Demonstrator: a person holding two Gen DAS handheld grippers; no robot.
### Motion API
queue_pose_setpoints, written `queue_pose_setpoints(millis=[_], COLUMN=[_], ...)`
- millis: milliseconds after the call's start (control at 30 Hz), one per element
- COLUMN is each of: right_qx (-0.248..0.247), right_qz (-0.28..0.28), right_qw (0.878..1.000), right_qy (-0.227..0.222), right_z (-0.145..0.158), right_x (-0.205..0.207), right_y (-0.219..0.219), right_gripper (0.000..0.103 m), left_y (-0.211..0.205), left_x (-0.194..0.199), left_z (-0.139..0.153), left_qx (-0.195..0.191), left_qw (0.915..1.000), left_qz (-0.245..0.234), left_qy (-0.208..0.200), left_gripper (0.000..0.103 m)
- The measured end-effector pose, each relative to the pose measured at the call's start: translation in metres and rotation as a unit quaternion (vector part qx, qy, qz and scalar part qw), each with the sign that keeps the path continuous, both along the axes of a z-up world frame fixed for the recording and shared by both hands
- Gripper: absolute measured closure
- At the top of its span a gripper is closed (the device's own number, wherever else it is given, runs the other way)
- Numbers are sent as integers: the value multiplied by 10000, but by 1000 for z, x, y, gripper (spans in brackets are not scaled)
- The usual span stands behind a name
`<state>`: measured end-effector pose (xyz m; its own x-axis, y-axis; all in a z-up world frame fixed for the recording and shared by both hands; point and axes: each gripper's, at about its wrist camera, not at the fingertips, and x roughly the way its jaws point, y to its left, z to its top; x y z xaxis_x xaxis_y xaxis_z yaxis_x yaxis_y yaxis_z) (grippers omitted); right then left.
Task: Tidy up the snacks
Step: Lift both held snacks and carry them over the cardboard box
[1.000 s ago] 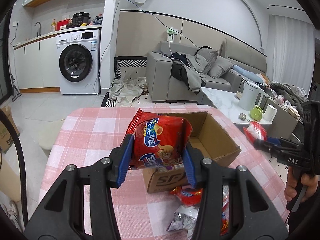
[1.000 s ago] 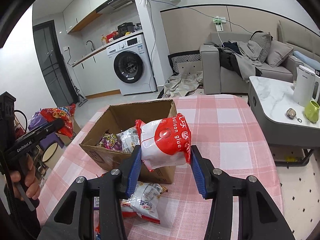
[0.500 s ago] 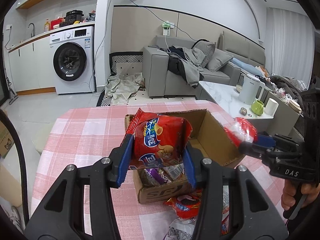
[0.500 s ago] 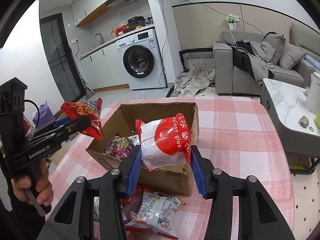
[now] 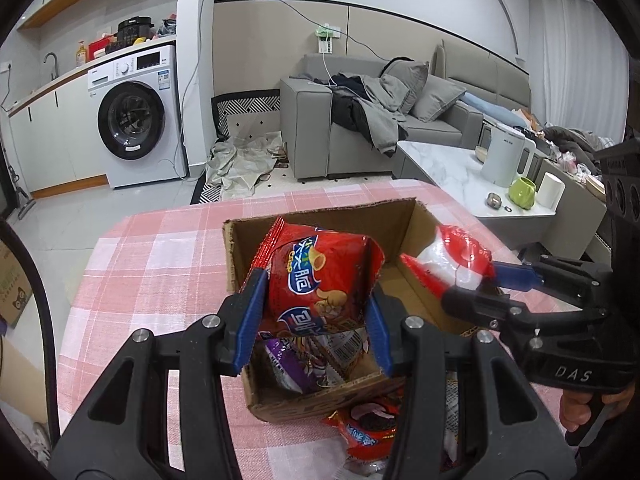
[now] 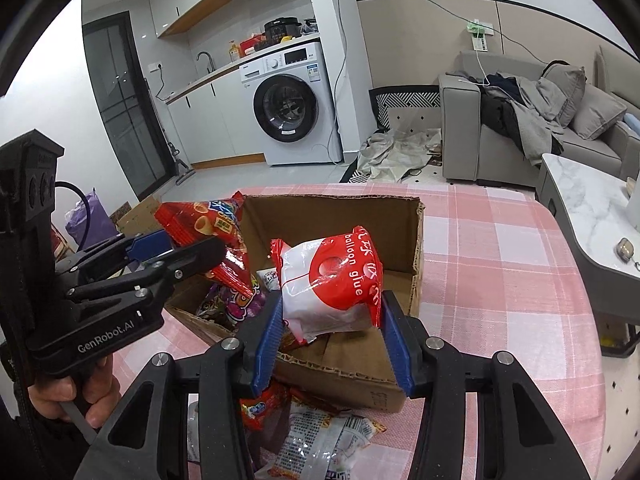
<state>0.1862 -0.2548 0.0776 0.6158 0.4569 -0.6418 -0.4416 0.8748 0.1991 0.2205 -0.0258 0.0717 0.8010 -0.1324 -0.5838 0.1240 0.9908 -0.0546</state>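
My left gripper (image 5: 312,320) is shut on a red snack bag (image 5: 320,280) and holds it over the open cardboard box (image 5: 320,216). From the right wrist view that same red snack bag (image 6: 208,224) hangs above the box's left side. My right gripper (image 6: 330,332) is shut on a white and red packet (image 6: 328,284) above the cardboard box (image 6: 416,248). The white and red packet (image 5: 448,264) shows over the box's right wall in the left wrist view. A purple packet (image 5: 288,364) and other snacks lie inside the box.
The box stands on a pink checked tablecloth (image 5: 160,256). Loose snack packets (image 6: 320,432) lie on the cloth in front of the box. A marble coffee table (image 5: 460,168) with a kettle stands to the right, a grey sofa (image 5: 360,128) behind.
Both grippers have moved forward and slightly down, carrying their packets from in front of the box to above its opening. The box's inside and its snacks have come into view.
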Motion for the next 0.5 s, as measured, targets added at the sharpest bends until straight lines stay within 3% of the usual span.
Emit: queue_pose_setpoints(millis=[500], right_qx=[-162], right_qz=[85], right_qw=[9998], right_qy=[39], right_z=[-10], right_x=[17], right_y=[13], right_gripper=[55], left_y=[-18], left_x=[26], left_z=[-25], left_qx=[256], left_qw=[9994], left_qz=[-9], left_qy=[214], left_gripper=[59])
